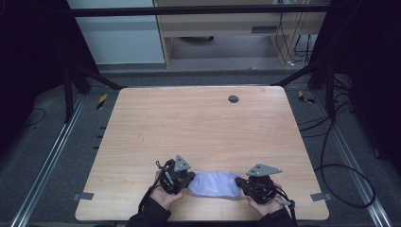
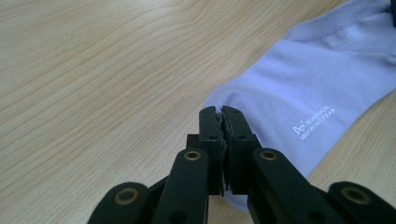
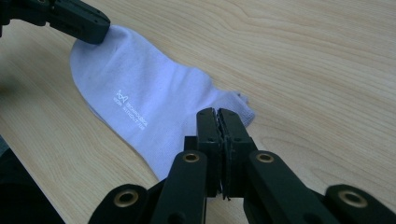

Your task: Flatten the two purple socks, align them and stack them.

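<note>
Left gripper (image 2: 219, 112) and right gripper (image 3: 217, 113), jaws clamped tight, each pinch an opposite end of a pale lavender sock (image 1: 213, 184) lying near the wooden table's (image 1: 198, 123) front edge.

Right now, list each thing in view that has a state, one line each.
sock: pale lilac, lying flat on the table, stretched between both tools.
left tool: shut on the sock's rounded end.
right tool: shut on the sock's other end.
table: wooden, bare beyond the sock.

one pale sock (image 1: 213, 183), two grippers, left (image 1: 189, 178) and right (image 1: 239, 182), one table (image 1: 198, 123).
</note>
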`<state>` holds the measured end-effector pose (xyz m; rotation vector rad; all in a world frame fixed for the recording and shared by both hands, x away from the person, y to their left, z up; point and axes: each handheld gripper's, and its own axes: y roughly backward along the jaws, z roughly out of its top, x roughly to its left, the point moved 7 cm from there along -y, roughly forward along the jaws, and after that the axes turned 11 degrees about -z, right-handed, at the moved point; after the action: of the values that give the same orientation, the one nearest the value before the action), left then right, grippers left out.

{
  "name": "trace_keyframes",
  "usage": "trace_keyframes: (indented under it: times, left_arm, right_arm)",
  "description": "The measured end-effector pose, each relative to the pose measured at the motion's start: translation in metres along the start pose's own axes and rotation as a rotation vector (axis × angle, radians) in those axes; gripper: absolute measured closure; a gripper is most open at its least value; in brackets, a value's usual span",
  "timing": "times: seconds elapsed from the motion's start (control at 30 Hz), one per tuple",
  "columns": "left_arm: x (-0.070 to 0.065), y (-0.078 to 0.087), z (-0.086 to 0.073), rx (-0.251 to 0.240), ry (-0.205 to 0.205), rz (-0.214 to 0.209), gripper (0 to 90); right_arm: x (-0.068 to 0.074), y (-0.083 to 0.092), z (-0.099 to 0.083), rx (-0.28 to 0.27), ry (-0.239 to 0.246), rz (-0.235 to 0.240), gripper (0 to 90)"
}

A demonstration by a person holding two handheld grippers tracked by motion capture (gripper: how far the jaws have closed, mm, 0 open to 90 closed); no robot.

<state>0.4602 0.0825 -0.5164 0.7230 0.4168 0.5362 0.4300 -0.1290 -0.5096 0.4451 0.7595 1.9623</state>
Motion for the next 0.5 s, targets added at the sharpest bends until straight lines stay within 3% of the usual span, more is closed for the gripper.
trace_keyframes:
  times: [0.5]
  left_arm:
    - [0.001, -0.007, -0.011, 0.044, 0.007, -0.008, 87.0]
  right_arm:
    - [-0.006, -0.012, -0.016, 0.082, -0.001, -0.018, 87.8]
